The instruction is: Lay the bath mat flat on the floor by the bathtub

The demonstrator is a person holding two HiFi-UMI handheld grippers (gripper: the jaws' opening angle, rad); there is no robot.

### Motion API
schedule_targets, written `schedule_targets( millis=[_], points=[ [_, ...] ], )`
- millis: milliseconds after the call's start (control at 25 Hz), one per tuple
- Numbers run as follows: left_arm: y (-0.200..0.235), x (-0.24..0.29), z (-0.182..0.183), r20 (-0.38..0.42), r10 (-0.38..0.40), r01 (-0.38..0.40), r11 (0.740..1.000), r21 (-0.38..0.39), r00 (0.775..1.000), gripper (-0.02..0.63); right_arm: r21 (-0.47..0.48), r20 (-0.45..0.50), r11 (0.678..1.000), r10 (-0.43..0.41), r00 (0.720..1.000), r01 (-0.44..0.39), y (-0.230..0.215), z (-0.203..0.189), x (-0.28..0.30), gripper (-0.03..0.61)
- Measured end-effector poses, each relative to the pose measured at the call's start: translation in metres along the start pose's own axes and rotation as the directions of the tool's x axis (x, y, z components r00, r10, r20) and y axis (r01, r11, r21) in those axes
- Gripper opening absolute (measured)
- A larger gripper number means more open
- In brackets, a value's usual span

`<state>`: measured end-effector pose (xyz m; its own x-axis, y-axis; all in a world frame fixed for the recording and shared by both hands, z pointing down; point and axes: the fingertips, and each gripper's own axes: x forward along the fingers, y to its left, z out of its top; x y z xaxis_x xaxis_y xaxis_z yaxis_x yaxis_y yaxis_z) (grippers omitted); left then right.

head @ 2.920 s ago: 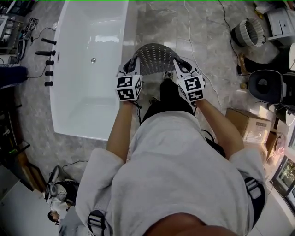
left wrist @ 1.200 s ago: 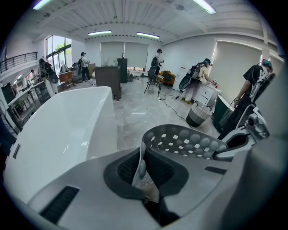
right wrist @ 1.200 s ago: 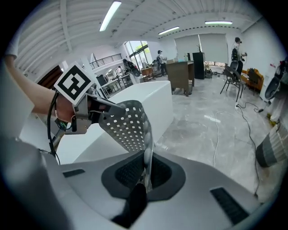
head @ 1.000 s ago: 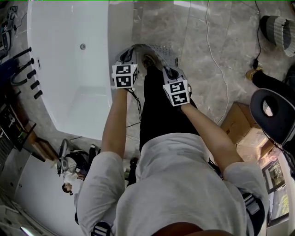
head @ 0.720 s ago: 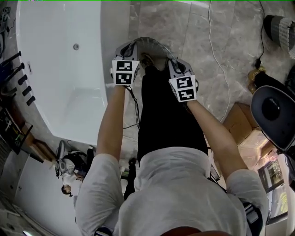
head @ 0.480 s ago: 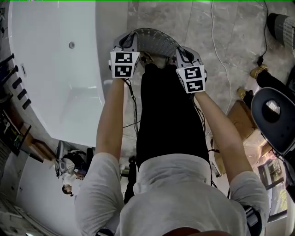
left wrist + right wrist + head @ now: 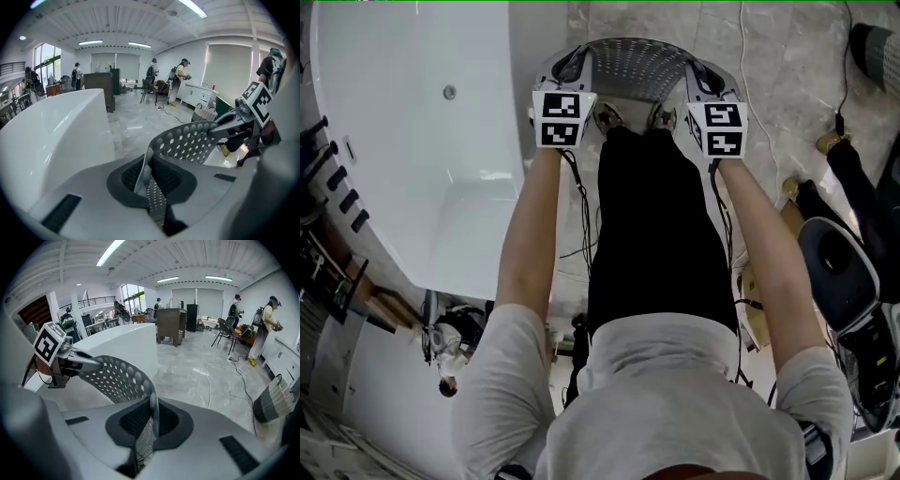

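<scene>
Both forearms are stretched forward and angled down, side by side. The left gripper (image 7: 149, 183) is clamped on one end of the perforated grey bath mat (image 7: 639, 64), the right gripper (image 7: 150, 423) on the other. The mat is held arched crosswise between them, above the floor (image 7: 769, 112), its left end nearest the bathtub (image 7: 422, 150)

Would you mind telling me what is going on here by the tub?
A person stands beside the white bathtub with a gripper in each hand. The left gripper and the right gripper are each shut on one end of a grey perforated bath mat, held spread between them just ahead of the person's feet. The mat is not yet lying on the marble floor.
</scene>
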<state>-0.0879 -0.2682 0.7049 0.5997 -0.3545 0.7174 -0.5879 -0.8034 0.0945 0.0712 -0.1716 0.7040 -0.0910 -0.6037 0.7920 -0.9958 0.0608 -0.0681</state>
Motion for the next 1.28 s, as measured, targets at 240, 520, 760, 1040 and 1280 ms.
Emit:
schedule_targets(
  millis=[240, 520, 760, 1040, 1280],
  points=[
    [0.02, 0.014, 0.013, -0.01, -0.039, 0.039, 0.999, 0.01, 0.999, 0.026, -0.015, -0.018, 0.999, -0.045, 0.999, 0.045, 0.005, 0.015, 0.006, 0.021],
    [0.046, 0.049, 0.023, -0.017, -0.04, 0.04, 0.999, 0.029, 0.999, 0.026, -0.048, 0.012, 0.998, -0.048, 0.999, 0.048, -0.009, 0.038, 0.04, 0.021],
    [0.061, 0.085, 0.031, -0.039, -0.014, 0.014, 1.0, 0.011, 0.999, 0.026, -0.065, -0.006, 0.998, -0.017, 1.0, 0.017, -0.029, 0.05, 0.074, 0.021],
    [0.074, 0.144, 0.049, -0.075, 0.024, -0.023, 1.0, 0.011, 0.997, 0.026, -0.078, -0.031, 0.995, 0.062, 0.998, -0.064, -0.072, 0.062, 0.121, 0.021],
    [0.094, 0.192, 0.059, -0.132, 0.114, -0.123, 0.991, -0.061, 0.985, 0.026, -0.11, -0.052, 0.977, 0.176, 0.983, -0.181, -0.095, 0.07, 0.169, 0.021]
  ],
)
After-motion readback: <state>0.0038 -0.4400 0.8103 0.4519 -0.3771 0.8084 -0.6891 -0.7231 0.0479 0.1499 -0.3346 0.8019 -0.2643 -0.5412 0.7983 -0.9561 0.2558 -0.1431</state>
